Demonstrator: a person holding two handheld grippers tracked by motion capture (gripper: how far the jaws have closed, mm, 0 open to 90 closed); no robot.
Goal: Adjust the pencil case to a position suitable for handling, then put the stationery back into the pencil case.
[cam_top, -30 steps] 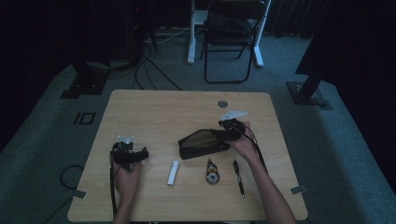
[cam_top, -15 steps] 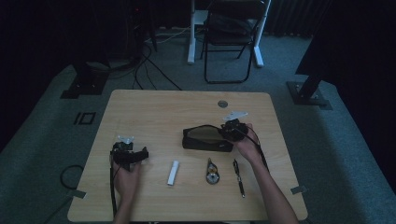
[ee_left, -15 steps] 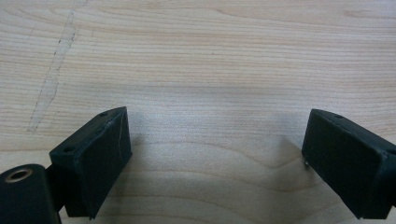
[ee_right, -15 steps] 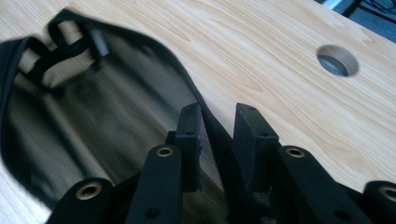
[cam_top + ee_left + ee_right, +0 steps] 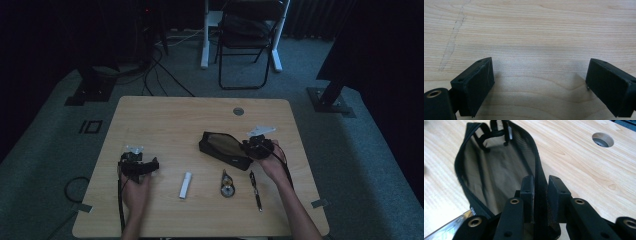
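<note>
Between the right tongs, whose jaws have just been closing, sits the rim of the black mesh zip pouch, its long axis running away leftward from them; left tongs hang released over bare wooden desk.

The small round thing between the white stick and the pen is too tiny and dim to make out. In the right gripper view the pouch's near end is buried behind the jaws, and a shiny strip runs off the bottom-left corner.
</note>
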